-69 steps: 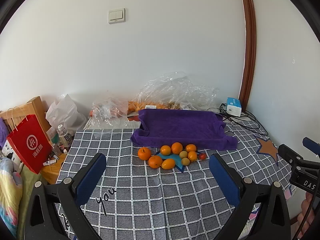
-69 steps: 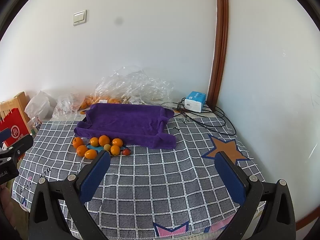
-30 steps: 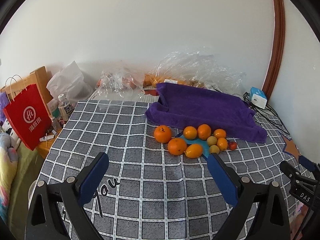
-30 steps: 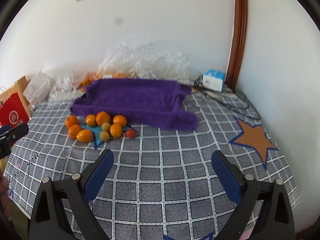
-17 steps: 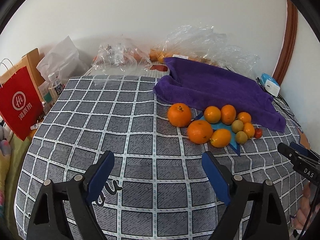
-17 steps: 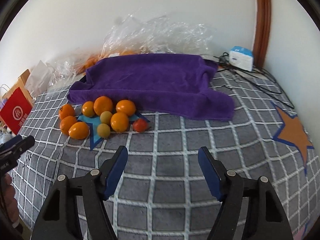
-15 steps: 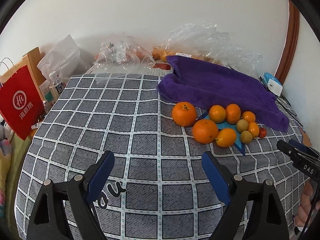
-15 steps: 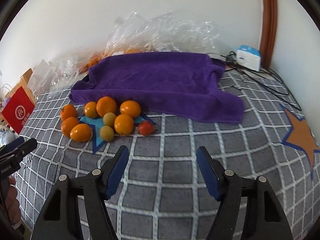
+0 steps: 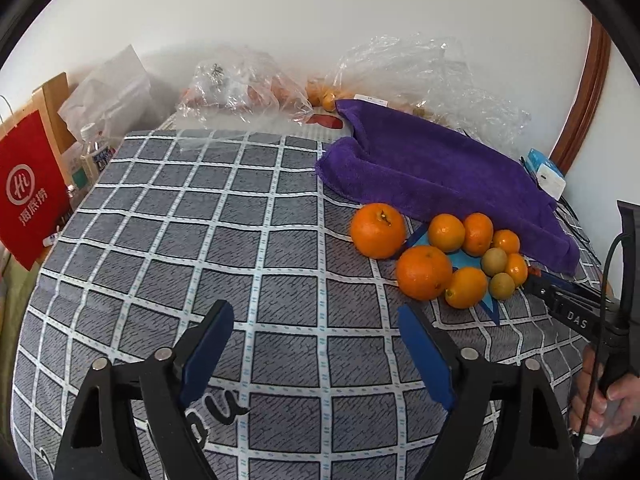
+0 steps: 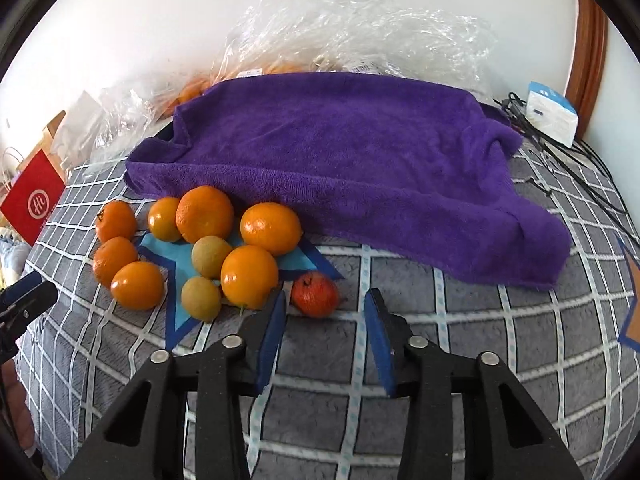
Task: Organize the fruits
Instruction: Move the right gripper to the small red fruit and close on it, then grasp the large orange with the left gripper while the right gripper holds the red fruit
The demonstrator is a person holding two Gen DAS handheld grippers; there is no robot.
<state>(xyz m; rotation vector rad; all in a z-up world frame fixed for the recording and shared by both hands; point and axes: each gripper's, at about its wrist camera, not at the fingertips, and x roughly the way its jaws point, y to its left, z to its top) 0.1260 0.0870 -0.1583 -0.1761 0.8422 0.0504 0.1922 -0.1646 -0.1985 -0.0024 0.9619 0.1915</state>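
Several oranges (image 10: 248,276) and two small greenish fruits (image 10: 210,256) lie bunched on a blue star of the checked tablecloth (image 10: 460,340), in front of a purple towel (image 10: 360,152). A small red fruit (image 10: 316,294) lies at the right end of the bunch. My right gripper (image 10: 326,298) points down at it. Its jaws are closing, the red fruit sits between the fingertips, and the pads stand clear of it. In the left wrist view the biggest orange (image 9: 378,230) lies ahead and to the right of my left gripper (image 9: 314,310). Its jaws are closing with only cloth between them.
Clear plastic bags (image 9: 420,76) holding more fruit stand against the wall behind the towel. A red paper bag (image 9: 28,196) and a bottle (image 9: 94,152) stand off the table's left edge. A white and blue box (image 10: 550,114) with cables lies at the right. A hand (image 9: 600,400) holds the right gripper.
Both grippers have come down and closer to the fruit. The right jaws have narrowed a lot and now flank the red fruit. The left jaws have narrowed somewhat.
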